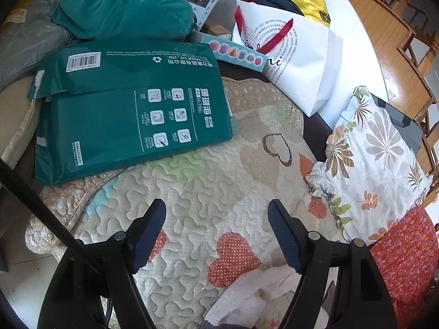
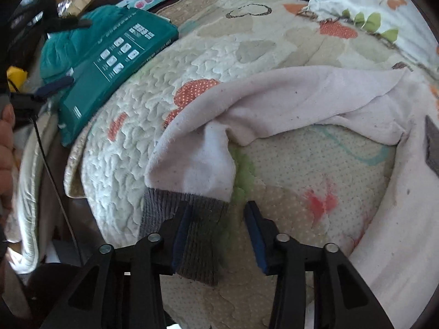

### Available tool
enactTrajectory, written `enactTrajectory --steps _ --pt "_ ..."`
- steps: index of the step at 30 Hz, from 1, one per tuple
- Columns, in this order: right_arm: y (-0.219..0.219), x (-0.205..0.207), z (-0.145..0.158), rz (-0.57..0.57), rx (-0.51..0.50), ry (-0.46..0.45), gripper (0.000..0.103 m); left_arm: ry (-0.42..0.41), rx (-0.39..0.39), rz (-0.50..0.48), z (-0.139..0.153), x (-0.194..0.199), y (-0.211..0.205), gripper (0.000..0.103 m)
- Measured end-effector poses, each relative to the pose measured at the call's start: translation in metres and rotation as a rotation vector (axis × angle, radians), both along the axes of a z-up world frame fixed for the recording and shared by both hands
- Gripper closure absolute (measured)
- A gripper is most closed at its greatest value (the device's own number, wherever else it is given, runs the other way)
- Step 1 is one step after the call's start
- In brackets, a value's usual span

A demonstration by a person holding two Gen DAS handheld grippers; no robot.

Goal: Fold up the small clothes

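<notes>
Landmark: a quilted mat [image 1: 219, 181] with heart patches covered the work surface; every place below is given relative to it.
Paper pack: a green wrapped pack of paper [image 1: 129, 109] lay on the mat's far-left part, its left side hanging past the mat's edge.
Teal garment: a bundled teal garment [image 1: 123, 5] sat beyond the mat's far-left edge, behind the paper pack.
Left gripper: the left gripper [image 1: 216, 235] hung over the mat's near middle, its fingers spread wide with nothing between them.
Small garment: a pale pink top [image 2: 274, 101] lay crumpled on the mat's near side; one sleeve ran toward the near edge and ended in a grey ribbed cuff [image 2: 189, 233].
Right gripper: the right gripper [image 2: 218, 235] was low over the mat's near edge, its fingers parted around the cuff, the left finger lying on the ribbing; no squeeze on the cloth was visible.
White bag: a white paper bag [image 1: 296, 60] with red handles stood past the mat's far edge.
Floral pillow: a leaf-print pillow [image 1: 370, 159] rested against the mat's right edge.
</notes>
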State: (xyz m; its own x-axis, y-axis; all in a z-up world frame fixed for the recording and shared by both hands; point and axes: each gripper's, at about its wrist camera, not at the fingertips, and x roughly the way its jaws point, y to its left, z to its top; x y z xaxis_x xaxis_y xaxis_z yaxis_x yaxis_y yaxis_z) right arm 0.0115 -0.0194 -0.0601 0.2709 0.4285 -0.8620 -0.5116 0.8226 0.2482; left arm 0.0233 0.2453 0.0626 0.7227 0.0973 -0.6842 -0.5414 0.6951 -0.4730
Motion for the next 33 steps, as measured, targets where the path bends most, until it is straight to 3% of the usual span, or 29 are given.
enactTrajectory --steps 1,2,6,9,13,16,19,22,25,30,32,33 --pt "-0.003 0.003 0.001 0.006 0.015 0.027 0.099 0.002 -0.001 -0.001 -0.001 0.001 -0.002 0.028" --pt "-0.012 0.006 0.010 -0.014 0.037 0.038 0.099 0.005 -0.003 -0.004 -0.002 0.002 -0.003 0.028" --pt "-0.056 0.015 0.061 -0.078 0.039 -0.058 0.099 0.013 -0.011 -0.039 -0.004 0.007 -0.016 0.028" --pt "-0.128 0.024 0.109 -0.190 0.039 -0.113 0.099 0.016 -0.001 -0.075 -0.002 0.010 -0.032 0.028" --pt "-0.248 0.028 0.136 -0.430 -0.003 -0.118 0.099 0.031 0.013 -0.159 -0.002 0.018 -0.062 0.027" --pt "-0.330 0.025 0.130 -0.604 -0.068 -0.088 0.099 0.042 0.029 -0.215 -0.008 0.022 -0.088 0.027" --pt "-0.411 0.026 0.098 -0.787 -0.271 -0.039 0.099 0.051 0.041 -0.261 -0.015 0.025 -0.112 0.027" --pt "-0.453 0.024 0.073 -0.945 -0.423 -0.011 0.098 0.064 0.060 -0.302 -0.020 0.028 -0.134 0.027" --pt "-0.464 0.016 0.069 -0.977 -0.297 -0.006 0.097 0.073 0.074 -0.330 -0.023 0.031 -0.151 0.027" --pt "-0.397 0.045 0.084 -0.806 -0.283 -0.105 0.090 0.091 0.094 -0.368 -0.027 0.039 -0.169 0.027" --pt "-0.359 0.067 0.087 -0.711 -0.244 -0.124 0.072 0.099 0.094 -0.382 -0.029 0.041 -0.174 0.027" --pt "-0.342 0.078 0.088 -0.673 -0.219 -0.124 0.068 0.103 0.096 -0.389 -0.030 0.041 -0.176 0.027"
